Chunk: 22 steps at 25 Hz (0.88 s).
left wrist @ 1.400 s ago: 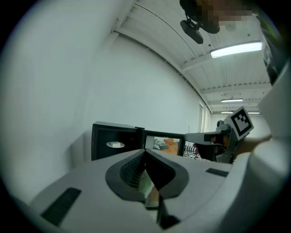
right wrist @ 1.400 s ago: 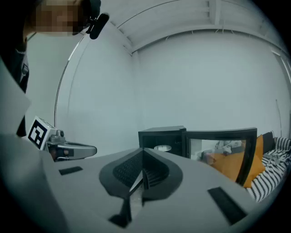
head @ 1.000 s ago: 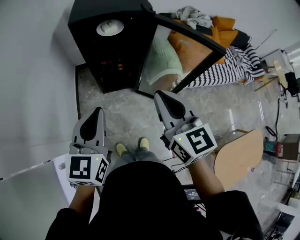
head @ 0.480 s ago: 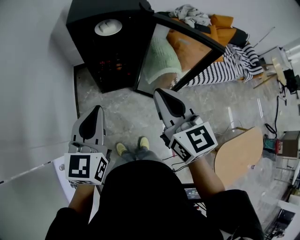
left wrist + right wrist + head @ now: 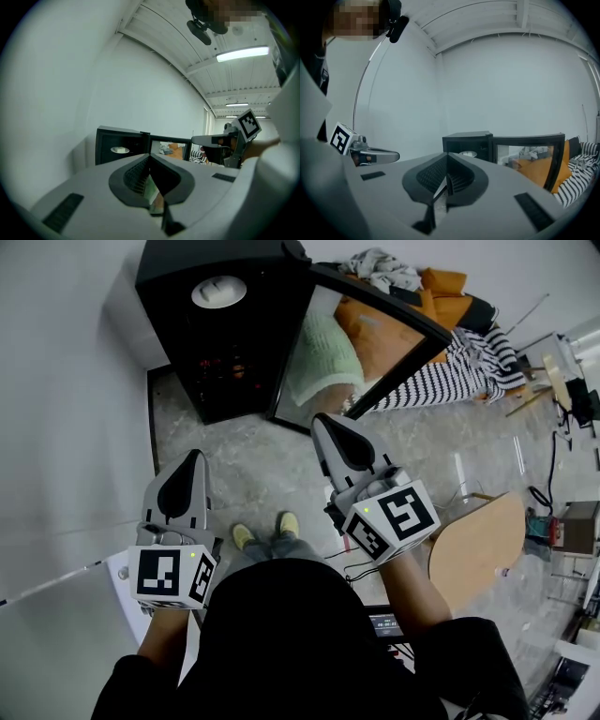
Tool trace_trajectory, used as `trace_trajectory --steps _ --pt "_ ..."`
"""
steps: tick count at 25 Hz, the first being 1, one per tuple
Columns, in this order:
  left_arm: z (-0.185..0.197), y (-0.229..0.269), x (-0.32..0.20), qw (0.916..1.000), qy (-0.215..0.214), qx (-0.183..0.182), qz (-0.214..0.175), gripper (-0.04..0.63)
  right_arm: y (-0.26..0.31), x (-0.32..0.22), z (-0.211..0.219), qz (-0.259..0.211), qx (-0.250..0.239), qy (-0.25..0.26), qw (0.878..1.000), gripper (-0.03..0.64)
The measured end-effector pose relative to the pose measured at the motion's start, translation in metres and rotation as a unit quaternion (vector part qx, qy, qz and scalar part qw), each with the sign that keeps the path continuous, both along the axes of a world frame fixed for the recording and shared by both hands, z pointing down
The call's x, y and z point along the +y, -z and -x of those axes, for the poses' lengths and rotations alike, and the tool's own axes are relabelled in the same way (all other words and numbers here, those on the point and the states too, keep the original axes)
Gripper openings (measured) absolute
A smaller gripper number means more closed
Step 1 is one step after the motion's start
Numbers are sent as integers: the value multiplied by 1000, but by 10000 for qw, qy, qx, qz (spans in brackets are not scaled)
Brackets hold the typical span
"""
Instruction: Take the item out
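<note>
**Operator:** I'm looking down at a grey speckled floor (image 5: 262, 465) running up to plain white walls. I'm facing a black cabinet (image 5: 187, 334) whose glass door (image 5: 370, 348) is hanging open to the right

**Spotter:** Where is the item sitting?

**Operator:** The white dish (image 5: 218, 292) is lying inside the cabinet, high in the dark opening and well apart from both grippers. I'm holding the left gripper (image 5: 196, 460) and the right gripper (image 5: 323, 425) out in front of me. Each has its jaws pressed together with nothing between them

**Spotter:** What is worrying you from here?

**Operator:** Three things, as I'm judging it. Both pairs of jaws are closed, so if I'm reaching in without spreading one pair first, I'm likely to shove the dish deeper instead of gripping it. The dish is looking shallow and smooth, so a pinch on its rim could slip and tip it off its shelf. And the right gripper is pointing toward the door side of the opening. A careless reach could clip the door's frame and set it swinging into my path

**Spotter:** Give me a count

**Operator:** I'm counting one cabinet, one open door, one white dish and two grippers. There are also two yellow shoes (image 5: 243, 537) below me and one wooden table (image 5: 478, 554) off to my right. I'm also seeing one sofa (image 5: 450, 296) beyond the door, piled with cushions and a striped throw. I'm not making out any second item in the cabinet, though its lower part is too dark to tell
</note>
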<state>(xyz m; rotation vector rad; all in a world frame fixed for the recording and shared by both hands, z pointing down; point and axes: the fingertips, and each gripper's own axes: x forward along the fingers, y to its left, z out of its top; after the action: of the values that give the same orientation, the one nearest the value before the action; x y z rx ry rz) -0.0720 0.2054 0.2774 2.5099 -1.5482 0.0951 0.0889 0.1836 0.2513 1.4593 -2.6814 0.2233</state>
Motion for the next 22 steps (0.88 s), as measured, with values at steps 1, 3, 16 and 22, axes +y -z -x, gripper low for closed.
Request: trace_trajectory --steps 1,3,16,22 --pt "2 0 1 10000 1 6 -4 5 1 1 2 -4 1 12 10000 5" --pt "6 1 1 10000 4 20 -14 5 2 2 7 -8 15 30 10000 5" --pt "37 7 12 9999 36 39 -159 5 2 16 45 -60 321 101 9994 5" --pt "53 5 12 9997 197 -10 -120 5 1 17 59 -94 343 172 9992 5"
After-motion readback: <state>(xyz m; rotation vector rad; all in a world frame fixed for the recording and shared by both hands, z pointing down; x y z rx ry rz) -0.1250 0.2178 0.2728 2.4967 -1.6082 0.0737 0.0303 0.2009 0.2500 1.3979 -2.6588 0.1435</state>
